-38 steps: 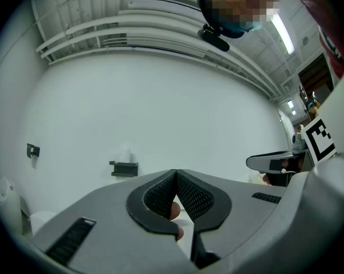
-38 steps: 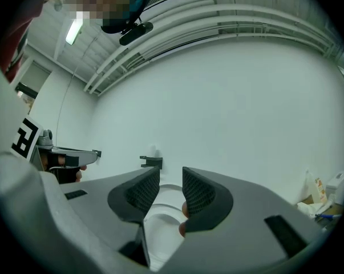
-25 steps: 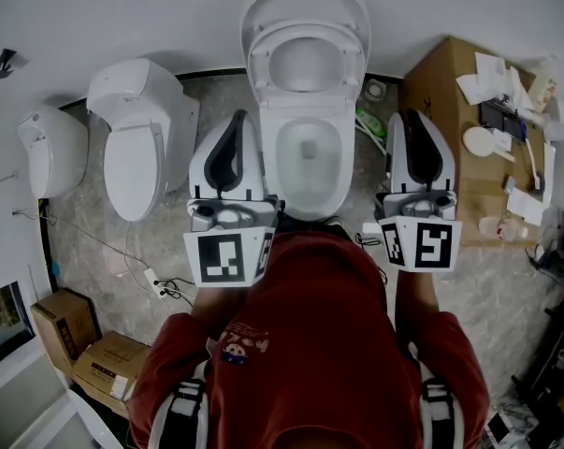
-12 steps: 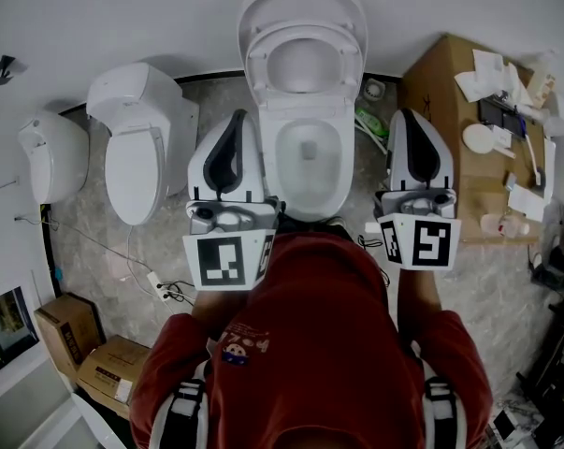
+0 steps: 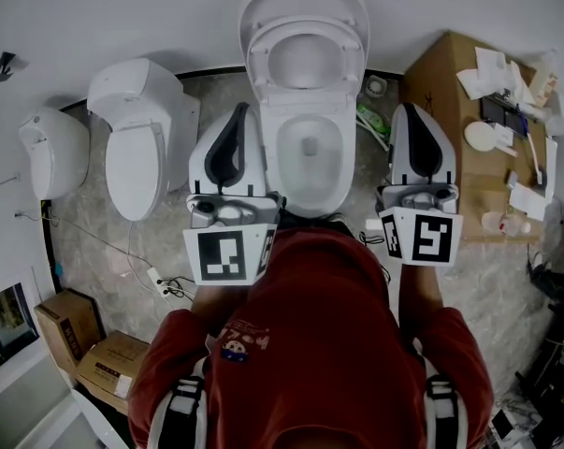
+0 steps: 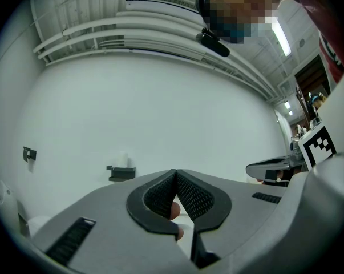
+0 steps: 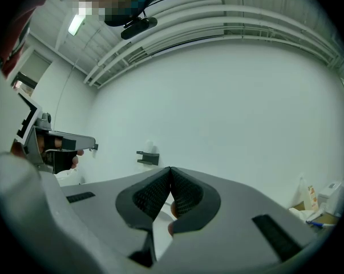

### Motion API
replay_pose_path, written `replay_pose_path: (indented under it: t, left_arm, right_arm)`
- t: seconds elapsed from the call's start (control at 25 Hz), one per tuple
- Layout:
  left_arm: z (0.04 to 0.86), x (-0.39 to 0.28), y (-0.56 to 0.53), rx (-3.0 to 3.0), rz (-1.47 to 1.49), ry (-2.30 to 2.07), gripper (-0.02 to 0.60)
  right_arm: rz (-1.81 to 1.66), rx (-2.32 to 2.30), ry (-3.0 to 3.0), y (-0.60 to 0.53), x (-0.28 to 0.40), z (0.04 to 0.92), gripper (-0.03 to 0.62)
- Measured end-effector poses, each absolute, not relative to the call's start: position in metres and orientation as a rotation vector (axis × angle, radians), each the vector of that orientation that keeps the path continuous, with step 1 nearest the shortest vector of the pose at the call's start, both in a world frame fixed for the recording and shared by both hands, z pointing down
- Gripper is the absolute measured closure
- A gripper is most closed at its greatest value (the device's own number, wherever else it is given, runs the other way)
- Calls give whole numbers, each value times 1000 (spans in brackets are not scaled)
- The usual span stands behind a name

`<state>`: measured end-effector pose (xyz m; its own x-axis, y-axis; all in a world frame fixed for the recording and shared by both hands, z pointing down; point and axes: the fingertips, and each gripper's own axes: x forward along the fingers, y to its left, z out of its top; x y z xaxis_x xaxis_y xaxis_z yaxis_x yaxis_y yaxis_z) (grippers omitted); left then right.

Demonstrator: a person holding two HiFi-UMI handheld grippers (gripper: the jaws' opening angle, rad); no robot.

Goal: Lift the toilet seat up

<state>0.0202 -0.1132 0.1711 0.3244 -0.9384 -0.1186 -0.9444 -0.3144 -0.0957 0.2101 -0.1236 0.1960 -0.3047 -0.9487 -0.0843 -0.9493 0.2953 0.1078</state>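
No word, brand or number can be read anywhere. The only signs are black-and-white square markers: 1 on the cube of the left gripper (image 5: 244, 112), left of the head view's centre (image 5: 227, 257), and 1 on the cube of the right gripper (image 5: 405, 110), right of centre (image 5: 424, 238). They are patterns, not letters. A small emblem (image 5: 233, 348) on the red shirt (image 5: 310, 344) and the papers (image 5: 492, 73) at the upper right carry print too small to read.

White is seen on the toilet (image 5: 274, 162) and toilet seat (image 5: 259, 64), seemingly mottled grey on the floor (image 5: 94, 237), red on the person's top (image 5: 310, 344), and black-and-white squares on the left gripper (image 5: 238, 112) and right gripper (image 5: 409, 110).
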Motion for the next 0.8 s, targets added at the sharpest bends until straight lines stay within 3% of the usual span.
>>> replay_pose_path:
  t: [0.8]
  left_arm:
    - [176, 15, -112, -2445, 63, 1764, 574]
  right_arm:
    - [187, -1845, 2541, -123, 206, 200, 580]
